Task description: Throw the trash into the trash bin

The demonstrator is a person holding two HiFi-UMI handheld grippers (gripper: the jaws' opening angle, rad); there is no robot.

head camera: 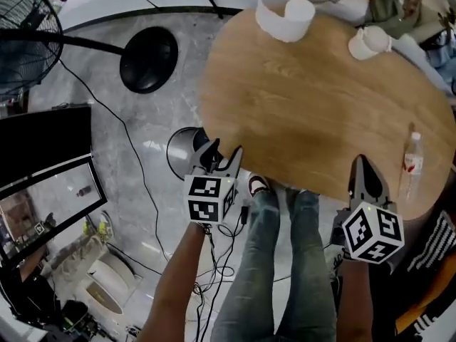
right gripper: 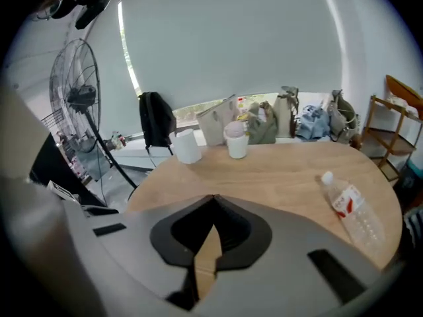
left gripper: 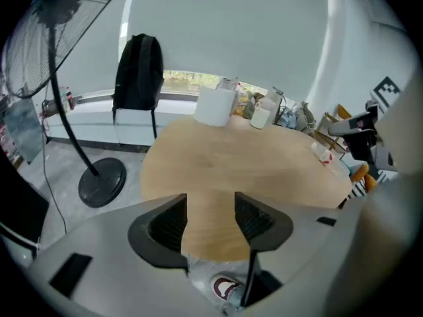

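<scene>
A clear plastic bottle with a red label lies on its side near the right edge of the round wooden table; the right gripper view shows the bottle ahead and to the right. My left gripper hangs open and empty at the table's near left edge, and in its own view the left gripper looks out over the tabletop. My right gripper is shut with nothing in it, at the near edge left of the bottle. A grey round bin stands on the floor by the left gripper, partly hidden.
A white roll, a white cup and bags stand at the table's far side. A standing fan's black base and cables lie on the floor to the left. The person's legs are below the table edge.
</scene>
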